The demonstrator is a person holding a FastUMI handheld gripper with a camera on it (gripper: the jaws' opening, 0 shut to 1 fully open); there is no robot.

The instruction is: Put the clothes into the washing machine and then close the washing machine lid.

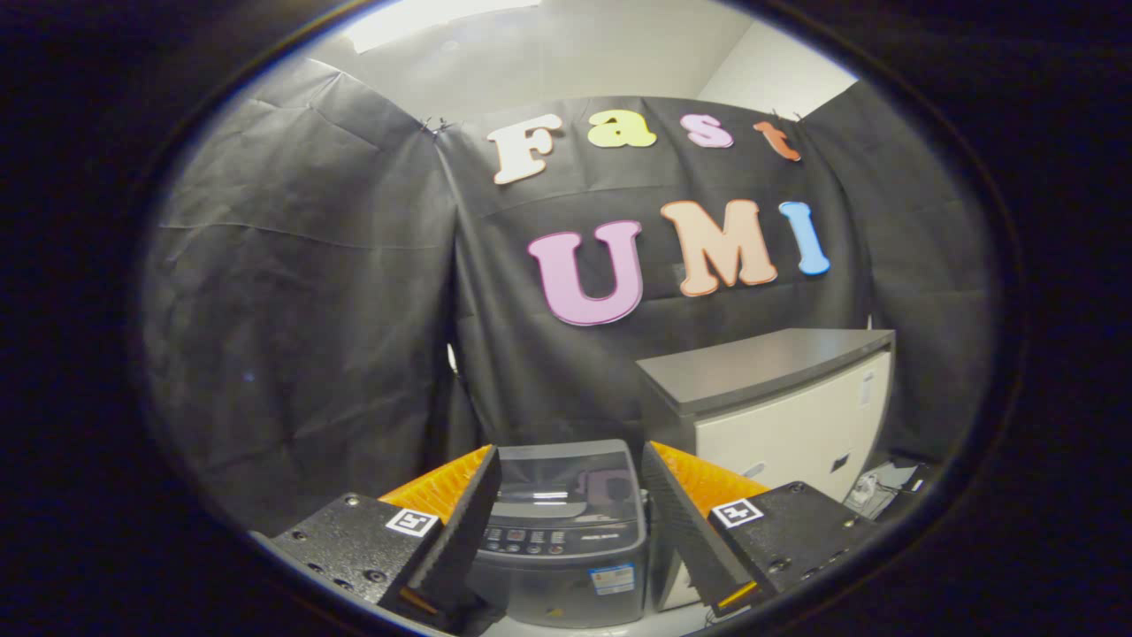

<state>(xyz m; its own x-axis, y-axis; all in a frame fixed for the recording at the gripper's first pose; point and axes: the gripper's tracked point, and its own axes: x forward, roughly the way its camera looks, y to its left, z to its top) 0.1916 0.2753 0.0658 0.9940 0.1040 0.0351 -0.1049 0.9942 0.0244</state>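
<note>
gripper (570,522) fingers spread wide, holding nothing; washing machine (566,540) just ahead between them, lid (566,482) looks closed, white cabinet (778,416) beside it

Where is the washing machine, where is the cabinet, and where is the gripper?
washing machine (566,495): gripper view, on its shut lid, beyond the fingers.
cabinet (796,425): gripper view, on its pale front, beside the washing machine.
gripper (570,473): gripper view, midway between its open fingertips, holding nothing.

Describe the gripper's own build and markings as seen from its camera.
The gripper has two wedge-shaped fingers with finely ribbed inner faces. Each is mounted on a black, screw-studded block bearing a small square black-and-white tag. Its fingers stand open, framing the washing machine beyond.
</note>
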